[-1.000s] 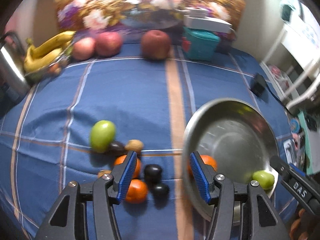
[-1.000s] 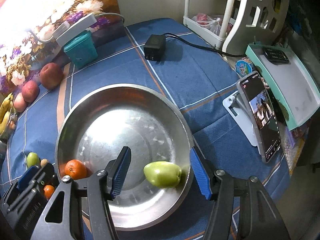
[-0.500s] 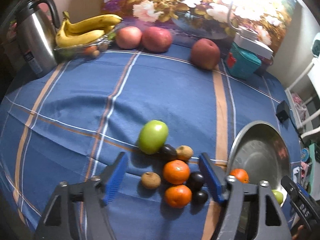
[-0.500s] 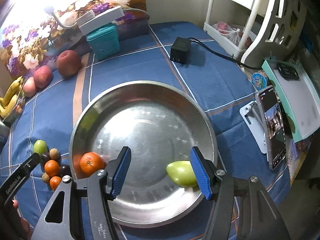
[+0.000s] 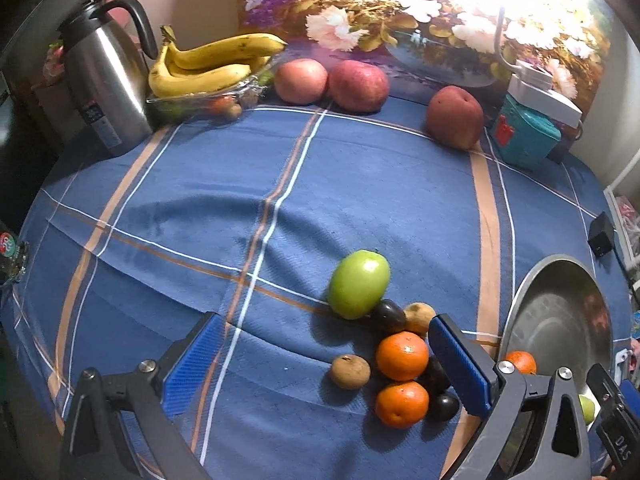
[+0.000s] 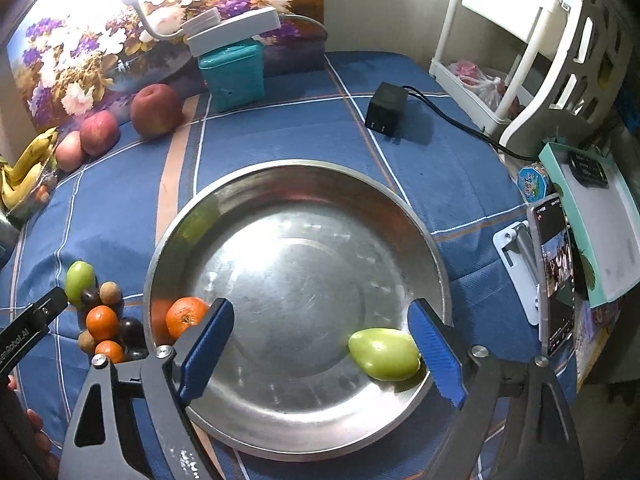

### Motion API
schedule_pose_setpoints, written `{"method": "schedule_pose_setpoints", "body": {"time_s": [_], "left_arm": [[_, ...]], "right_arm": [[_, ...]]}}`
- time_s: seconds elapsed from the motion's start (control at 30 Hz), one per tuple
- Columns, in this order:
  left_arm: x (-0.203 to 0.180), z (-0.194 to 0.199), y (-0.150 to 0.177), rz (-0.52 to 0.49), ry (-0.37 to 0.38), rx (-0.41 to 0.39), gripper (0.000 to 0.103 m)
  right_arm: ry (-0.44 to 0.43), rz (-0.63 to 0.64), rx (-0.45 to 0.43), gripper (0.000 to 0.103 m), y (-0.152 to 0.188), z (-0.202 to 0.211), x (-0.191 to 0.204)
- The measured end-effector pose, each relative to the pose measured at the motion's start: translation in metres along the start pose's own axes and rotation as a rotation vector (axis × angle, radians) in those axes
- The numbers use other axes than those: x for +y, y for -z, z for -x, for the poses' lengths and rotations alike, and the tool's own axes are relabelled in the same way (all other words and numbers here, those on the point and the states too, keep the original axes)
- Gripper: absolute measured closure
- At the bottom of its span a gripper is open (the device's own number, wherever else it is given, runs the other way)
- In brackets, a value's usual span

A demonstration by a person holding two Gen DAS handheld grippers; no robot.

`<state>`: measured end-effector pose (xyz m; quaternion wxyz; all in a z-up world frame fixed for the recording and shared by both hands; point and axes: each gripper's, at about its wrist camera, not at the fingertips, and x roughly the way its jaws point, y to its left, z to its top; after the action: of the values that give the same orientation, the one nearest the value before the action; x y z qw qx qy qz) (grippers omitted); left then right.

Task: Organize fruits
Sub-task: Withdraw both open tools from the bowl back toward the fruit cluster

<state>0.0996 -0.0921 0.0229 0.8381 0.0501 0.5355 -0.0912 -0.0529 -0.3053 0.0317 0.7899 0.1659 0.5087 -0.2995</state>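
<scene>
Half hidden behind the left gripper's finger [image 5: 460, 364]: dark plum [image 5: 434, 374]. Cut off at nine o'clock: bananas [image 6: 24, 172]. Unreadable at three o'clock: phone screen [image 6: 558, 268].

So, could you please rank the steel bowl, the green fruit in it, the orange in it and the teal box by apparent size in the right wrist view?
1. Steel bowl
2. Teal box, though it sits farther back
3. Green fruit
4. Orange, partly hidden by a finger

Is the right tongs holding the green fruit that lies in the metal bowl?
No, the right tongs are open and empty, and the green fruit lies loose in the metal bowl.
</scene>
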Motion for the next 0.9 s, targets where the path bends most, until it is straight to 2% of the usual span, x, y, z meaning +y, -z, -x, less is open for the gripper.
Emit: {"method": "schedule_pose_setpoints", "body": {"time_s": [0.17,0.43,0.7,0.9], "left_arm": [[0.006,0.003,-0.002,0.005,0.0,-0.017,0.0],[0.019,0.013,-0.004,-0.017,-0.016,-0.054,0.0],[0.027,0.017,-0.005,-0.086,-0.048,-0.059,0.0],[0.038,0.017,-0.007,-0.089,-0.036,-0.037,0.0]], "right_arm": [[-0.002,0.007,-0.036,0.012,0.0,0.003,0.004],[-0.067,-0.001,-0.078,0.011,0.001,0.011,0.013],[-0.02,0.087,-0.045,0.011,0.007,0.01,0.037],[-0.069,0.117,0.004,0.011,0.014,0.005,0.056]]}}
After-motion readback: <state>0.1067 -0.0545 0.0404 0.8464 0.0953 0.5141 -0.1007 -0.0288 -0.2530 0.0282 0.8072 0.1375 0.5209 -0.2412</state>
